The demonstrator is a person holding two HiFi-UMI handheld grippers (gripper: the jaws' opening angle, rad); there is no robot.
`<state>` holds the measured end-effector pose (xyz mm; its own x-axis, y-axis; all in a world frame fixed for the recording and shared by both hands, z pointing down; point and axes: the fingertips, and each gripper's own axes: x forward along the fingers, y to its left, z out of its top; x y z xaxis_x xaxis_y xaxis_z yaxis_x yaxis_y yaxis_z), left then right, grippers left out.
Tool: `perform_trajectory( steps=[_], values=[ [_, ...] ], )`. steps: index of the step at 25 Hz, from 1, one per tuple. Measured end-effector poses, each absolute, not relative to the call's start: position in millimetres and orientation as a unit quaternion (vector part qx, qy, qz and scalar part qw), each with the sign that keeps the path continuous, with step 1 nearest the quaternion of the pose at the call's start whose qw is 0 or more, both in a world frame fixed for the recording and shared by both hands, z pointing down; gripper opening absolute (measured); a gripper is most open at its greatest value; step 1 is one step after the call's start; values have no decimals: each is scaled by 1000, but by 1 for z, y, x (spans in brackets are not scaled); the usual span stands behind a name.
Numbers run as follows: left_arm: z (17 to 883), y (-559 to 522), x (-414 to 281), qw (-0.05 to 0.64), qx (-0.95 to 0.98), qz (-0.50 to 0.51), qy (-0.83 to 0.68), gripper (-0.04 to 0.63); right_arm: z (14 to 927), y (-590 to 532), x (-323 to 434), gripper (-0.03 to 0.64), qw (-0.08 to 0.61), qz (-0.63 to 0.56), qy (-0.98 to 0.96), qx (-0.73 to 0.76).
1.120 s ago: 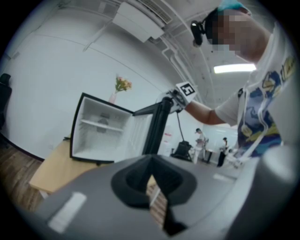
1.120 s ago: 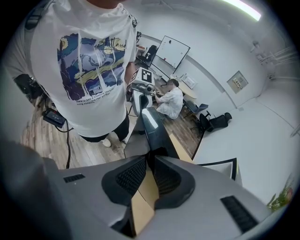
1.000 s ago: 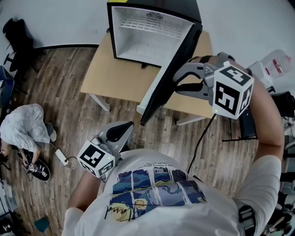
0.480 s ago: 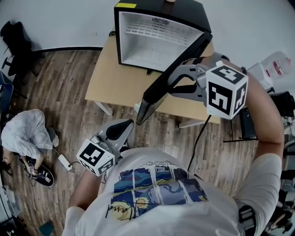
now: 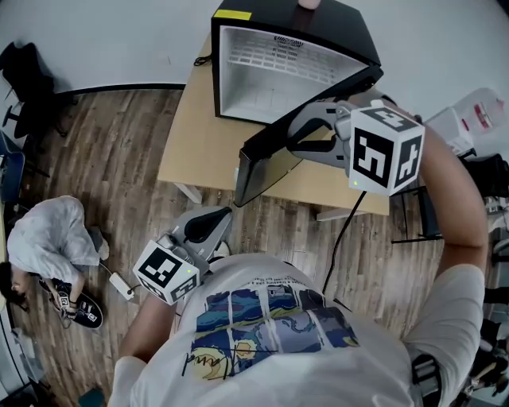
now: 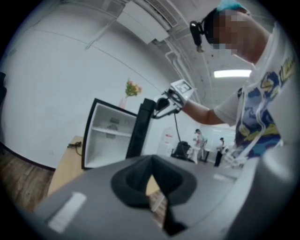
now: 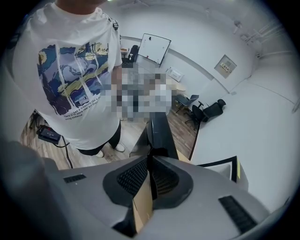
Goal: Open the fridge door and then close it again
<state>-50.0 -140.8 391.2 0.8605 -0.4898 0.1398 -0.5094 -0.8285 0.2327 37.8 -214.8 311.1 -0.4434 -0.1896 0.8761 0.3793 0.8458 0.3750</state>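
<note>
Since the fridge (image 5: 318, 20) on the table (image 5: 199, 135) has its door (image 5: 270, 151) half open, head view puts my right gripper (image 5: 293, 131) against it. Left gripper view: left gripper (image 6: 151, 164) pinched closed, empty. Right gripper view: jaws together, tips at the door edge. I'd push smoothly along the swing, no slam.

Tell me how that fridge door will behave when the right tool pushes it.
The fridge door looks like a rigid hinged slab, so it should swing, not flex. The right tool meets it well away from the hinge, so it probably moves easily. The mini fridge sits on a table; a hard shove might shift it.
</note>
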Motion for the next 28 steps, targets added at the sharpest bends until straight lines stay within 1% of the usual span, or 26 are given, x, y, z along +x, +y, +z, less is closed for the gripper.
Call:
perform_trajectory(
  steps=[8, 28],
  values=[
    [392, -161, -84, 138, 960, 35, -243, 9, 312, -257, 3, 34, 535, -237, -811, -18],
    [395, -175, -120, 141, 965, 18, -221, 9, 310, -338, -24, 34, 556, -172, -808, 85]
  ],
)
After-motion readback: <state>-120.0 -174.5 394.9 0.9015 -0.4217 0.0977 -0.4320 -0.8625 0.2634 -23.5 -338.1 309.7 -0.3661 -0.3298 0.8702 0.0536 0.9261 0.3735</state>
